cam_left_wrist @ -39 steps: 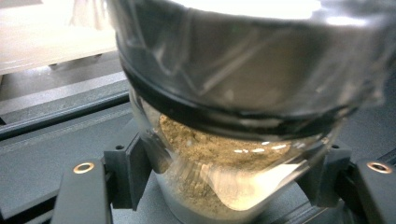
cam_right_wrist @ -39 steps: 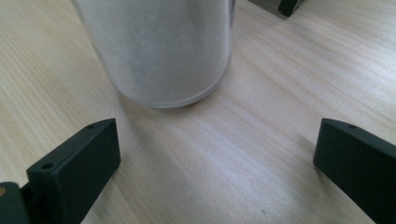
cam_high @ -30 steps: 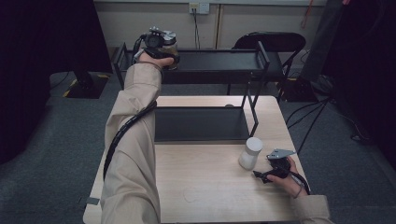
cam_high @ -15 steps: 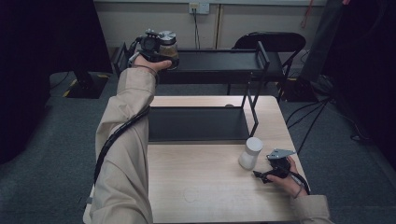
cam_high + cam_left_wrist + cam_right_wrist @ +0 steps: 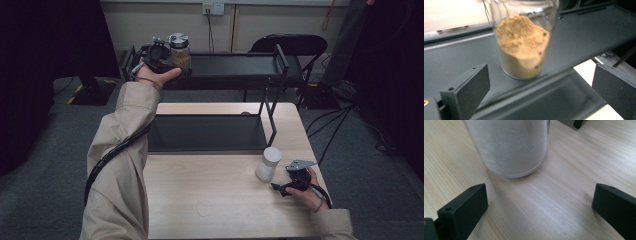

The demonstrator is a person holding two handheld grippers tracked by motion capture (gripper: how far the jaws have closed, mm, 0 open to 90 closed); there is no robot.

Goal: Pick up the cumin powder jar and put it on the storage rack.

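Note:
A glass jar of tan powder (image 5: 179, 50) with a metal lid stands on the left end of the black rack's top shelf (image 5: 235, 64). My left gripper (image 5: 167, 55) is just left of it. In the left gripper view its jaws have just been opening and stand wide; the tan-powder jar (image 5: 522, 47) sits untouched ahead of the left gripper (image 5: 541, 75). A white jar (image 5: 268, 163) stands on the wooden table (image 5: 215, 200) at the right. My right gripper (image 5: 280, 184) rests just behind it, and the right gripper (image 5: 540, 195) is open, short of the white jar (image 5: 509, 145).
The rack's lower black tray (image 5: 205, 132) lies across the table's far half, with thin posts (image 5: 272, 105) at its right end. A black chair (image 5: 290, 45) stands behind the rack. Cables (image 5: 335, 125) run over the carpet at the right.
The left gripper has let go of the tan-powder jar and drawn back a little to the left. The jar stays on the top shelf. The right hand has kept still.

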